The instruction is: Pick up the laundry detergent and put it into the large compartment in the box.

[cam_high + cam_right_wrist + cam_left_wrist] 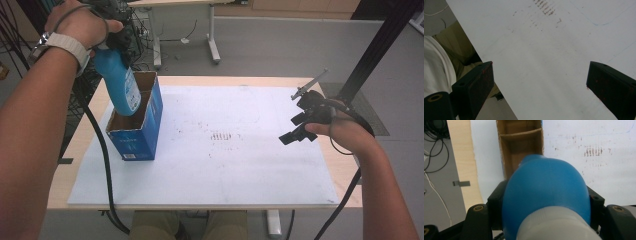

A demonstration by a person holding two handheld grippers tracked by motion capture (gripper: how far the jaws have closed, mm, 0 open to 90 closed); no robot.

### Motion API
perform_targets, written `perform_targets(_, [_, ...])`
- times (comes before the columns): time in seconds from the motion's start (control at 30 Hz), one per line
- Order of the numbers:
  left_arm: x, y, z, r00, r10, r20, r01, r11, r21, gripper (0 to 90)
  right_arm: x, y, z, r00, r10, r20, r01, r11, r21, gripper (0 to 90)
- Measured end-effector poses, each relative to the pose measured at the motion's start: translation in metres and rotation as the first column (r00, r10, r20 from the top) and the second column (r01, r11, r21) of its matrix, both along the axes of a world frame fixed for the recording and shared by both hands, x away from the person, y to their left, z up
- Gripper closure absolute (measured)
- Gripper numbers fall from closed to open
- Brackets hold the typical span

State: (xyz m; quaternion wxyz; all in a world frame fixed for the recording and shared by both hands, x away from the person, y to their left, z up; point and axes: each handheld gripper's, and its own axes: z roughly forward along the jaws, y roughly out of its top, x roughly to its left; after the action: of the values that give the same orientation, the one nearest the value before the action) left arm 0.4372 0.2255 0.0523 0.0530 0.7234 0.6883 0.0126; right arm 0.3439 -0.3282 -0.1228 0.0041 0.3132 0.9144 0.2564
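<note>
high view: left gripper (116,41) grips blue bottle (121,86) over box (137,127).

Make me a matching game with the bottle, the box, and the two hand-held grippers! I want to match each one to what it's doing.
Things:
1. blue bottle
2. cardboard box
3. left hand-held gripper
4. right hand-held gripper

States:
A. open, holding nothing, above the white board
B. clamped around the bottle near its neck
C. standing open-topped on the white board
D. tilted, its lower end inside the box

Pairs: 1-D, 2-C, 3-B, 4-A
</note>
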Motion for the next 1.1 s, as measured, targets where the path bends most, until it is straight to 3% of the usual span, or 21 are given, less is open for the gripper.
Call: perform_targets(1.1, [0.014,0.007,-0.032,0.9999,0.01,-0.01,-0.01,0.9999,0.004,37.7,0.008,0.002,-0.01,0.9998,-0.004,-0.02,0.004,1.0,0.007,7.5])
